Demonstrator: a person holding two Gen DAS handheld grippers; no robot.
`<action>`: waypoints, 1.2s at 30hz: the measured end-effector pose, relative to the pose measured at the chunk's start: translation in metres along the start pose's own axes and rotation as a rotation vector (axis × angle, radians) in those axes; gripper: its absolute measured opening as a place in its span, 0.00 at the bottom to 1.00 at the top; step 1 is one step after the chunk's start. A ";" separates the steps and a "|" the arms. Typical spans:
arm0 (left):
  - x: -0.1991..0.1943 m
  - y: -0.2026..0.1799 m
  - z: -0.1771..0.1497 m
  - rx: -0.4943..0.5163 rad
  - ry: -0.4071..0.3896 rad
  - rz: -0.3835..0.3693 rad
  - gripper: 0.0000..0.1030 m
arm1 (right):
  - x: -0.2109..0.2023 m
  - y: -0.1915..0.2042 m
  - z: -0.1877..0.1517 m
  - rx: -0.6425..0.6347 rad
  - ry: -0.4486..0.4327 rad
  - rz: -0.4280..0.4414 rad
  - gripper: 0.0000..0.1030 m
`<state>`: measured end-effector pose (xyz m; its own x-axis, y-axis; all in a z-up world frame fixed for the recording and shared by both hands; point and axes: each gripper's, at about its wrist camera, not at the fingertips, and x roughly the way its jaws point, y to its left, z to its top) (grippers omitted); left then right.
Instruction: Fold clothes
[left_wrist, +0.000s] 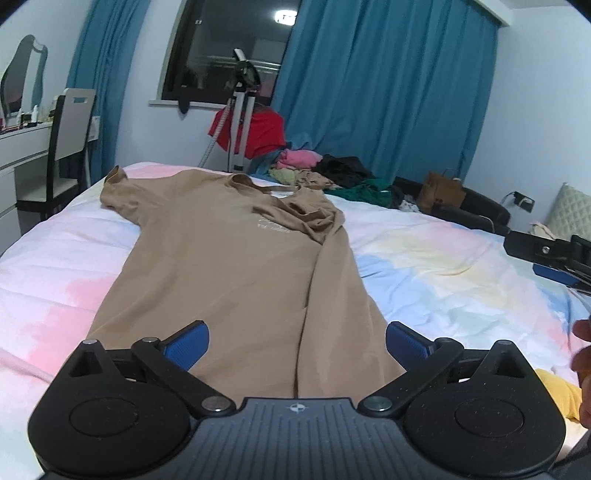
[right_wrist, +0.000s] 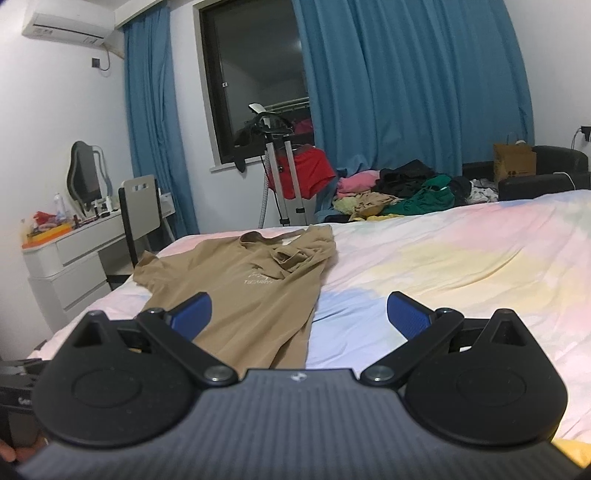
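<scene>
Tan T-shirt (left_wrist: 236, 266) lies flat on the bed (left_wrist: 443, 273), chest print up, hem just under your left tool (left_wrist: 297, 345), collar at the far end. Its right side is already turned in over the body, giving a long straight edge; the left sleeve is not yet folded. Left tool: pads apart, nothing between. Right tool (right_wrist: 299, 317): apart too, empty, shirt ahead-left. Unfolded clothes pile (right_wrist: 399, 195) waits beyond.

A tan T-shirt (left_wrist: 236, 258) with pale chest lettering is lying on a bedspread (left_wrist: 443, 266) showing pastel pink, blue and yellow patches; blue curtains (left_wrist: 388, 85) are hanging behind a red garment (left_wrist: 258, 133)
</scene>
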<state>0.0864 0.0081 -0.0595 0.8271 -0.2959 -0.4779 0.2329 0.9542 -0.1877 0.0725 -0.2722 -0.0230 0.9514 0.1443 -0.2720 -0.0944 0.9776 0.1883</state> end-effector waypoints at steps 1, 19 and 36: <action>0.000 0.001 0.000 -0.003 0.000 0.001 1.00 | 0.000 0.002 0.000 -0.001 -0.001 -0.002 1.00; 0.035 0.032 -0.009 -0.082 0.045 0.063 1.00 | 0.048 0.007 0.038 0.038 -0.010 0.037 1.00; 0.126 0.033 0.060 -0.039 0.123 0.111 1.00 | 0.068 -0.017 0.026 0.102 0.050 -0.011 1.00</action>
<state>0.2288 0.0049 -0.0745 0.7772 -0.1942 -0.5986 0.1218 0.9796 -0.1597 0.1465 -0.2832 -0.0200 0.9360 0.1435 -0.3213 -0.0512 0.9589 0.2791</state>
